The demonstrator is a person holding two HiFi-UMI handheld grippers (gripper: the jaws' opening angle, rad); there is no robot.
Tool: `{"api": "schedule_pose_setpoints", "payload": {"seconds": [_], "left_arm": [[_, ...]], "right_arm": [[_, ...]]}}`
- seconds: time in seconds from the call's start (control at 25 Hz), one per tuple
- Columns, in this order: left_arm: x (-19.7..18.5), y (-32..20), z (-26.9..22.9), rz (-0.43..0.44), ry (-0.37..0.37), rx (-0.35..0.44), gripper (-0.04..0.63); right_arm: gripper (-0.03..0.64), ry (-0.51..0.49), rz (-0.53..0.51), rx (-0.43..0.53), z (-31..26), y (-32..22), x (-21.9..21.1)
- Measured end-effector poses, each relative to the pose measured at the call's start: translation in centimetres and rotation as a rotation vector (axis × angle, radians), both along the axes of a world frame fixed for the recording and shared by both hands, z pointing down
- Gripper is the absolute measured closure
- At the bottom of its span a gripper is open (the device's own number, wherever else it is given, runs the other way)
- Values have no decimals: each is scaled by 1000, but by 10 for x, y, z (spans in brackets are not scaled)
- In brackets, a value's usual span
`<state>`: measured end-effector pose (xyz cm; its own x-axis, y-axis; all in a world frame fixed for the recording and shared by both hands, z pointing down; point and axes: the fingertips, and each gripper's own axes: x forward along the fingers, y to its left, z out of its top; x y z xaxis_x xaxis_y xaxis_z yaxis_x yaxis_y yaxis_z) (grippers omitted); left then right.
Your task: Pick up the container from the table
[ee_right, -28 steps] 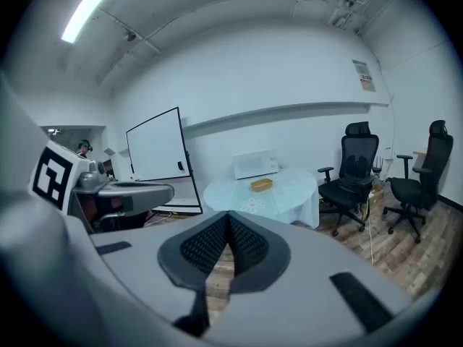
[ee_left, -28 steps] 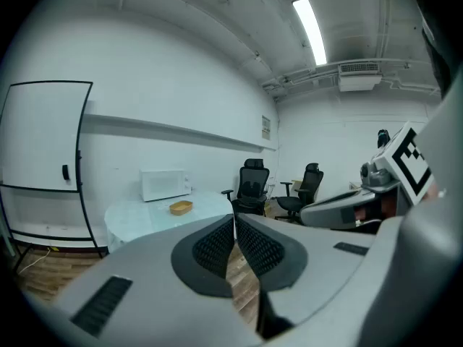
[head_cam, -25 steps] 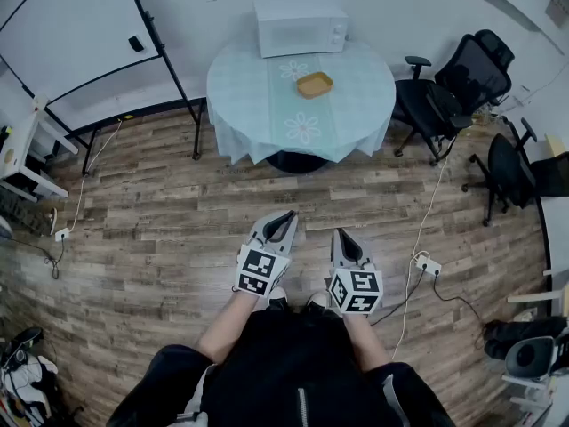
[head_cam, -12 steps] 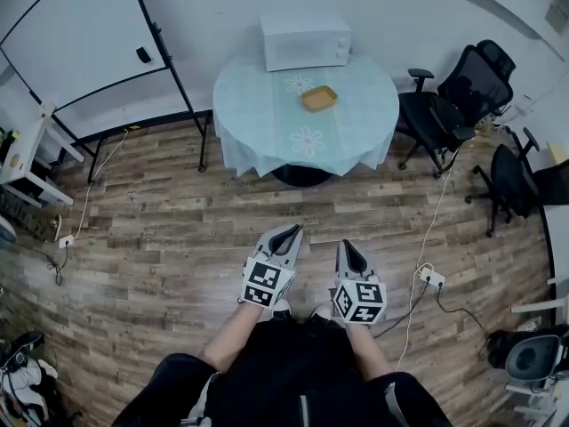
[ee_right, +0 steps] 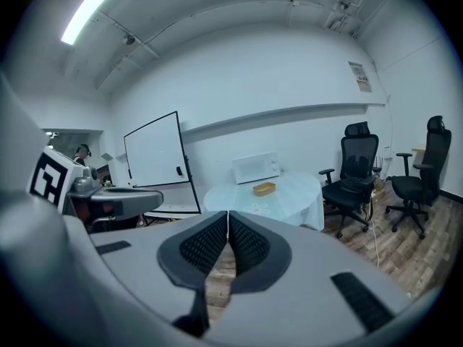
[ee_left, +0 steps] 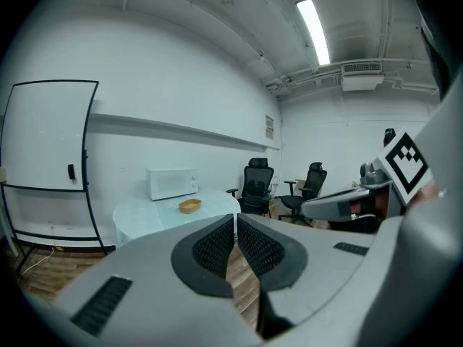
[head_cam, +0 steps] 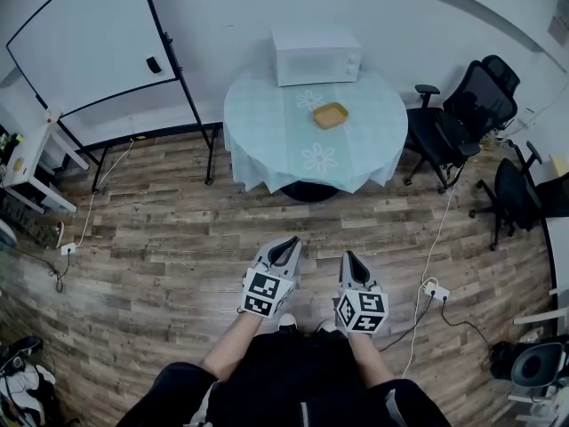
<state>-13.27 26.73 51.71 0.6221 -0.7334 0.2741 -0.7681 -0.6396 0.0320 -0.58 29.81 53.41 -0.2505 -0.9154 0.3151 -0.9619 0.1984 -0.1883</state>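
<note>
A small tan container [head_cam: 330, 115] sits on the round table [head_cam: 267, 132] with a pale flowered cloth, in front of a white microwave [head_cam: 316, 55]. The same container [ee_left: 189, 206] [ee_right: 264, 189] shows small and far off in both gripper views. My left gripper [head_cam: 291, 243] and right gripper [head_cam: 348, 257] hang side by side over the wooden floor, well short of the table. Both have their jaws pressed together with nothing between them. In the left gripper view the right gripper [ee_left: 307, 207] juts in from the right.
A whiteboard on a black stand [head_cam: 89, 43] is left of the table. Two black office chairs [head_cam: 467, 109] stand at its right. A power strip [head_cam: 436, 290] and cable lie on the floor by my right side. White shelving [head_cam: 27, 163] is at far left.
The table, microwave and container have slid right and slightly lower in the head view, and both grippers sit a little lower in frame. Both stay shut.
</note>
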Motion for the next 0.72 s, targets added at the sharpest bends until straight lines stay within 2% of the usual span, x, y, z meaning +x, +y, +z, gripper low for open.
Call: {"api": "schedule_pose_setpoints", "payload": {"seconds": [0.24, 0.72], "left_arm": [[-10, -10, 4, 17, -1, -10, 568], [12, -48, 10, 50, -14, -14, 569]], "right_arm": [[592, -2, 24, -8, 3, -3, -6], [592, -28, 55, -34, 14, -38, 14]]}}
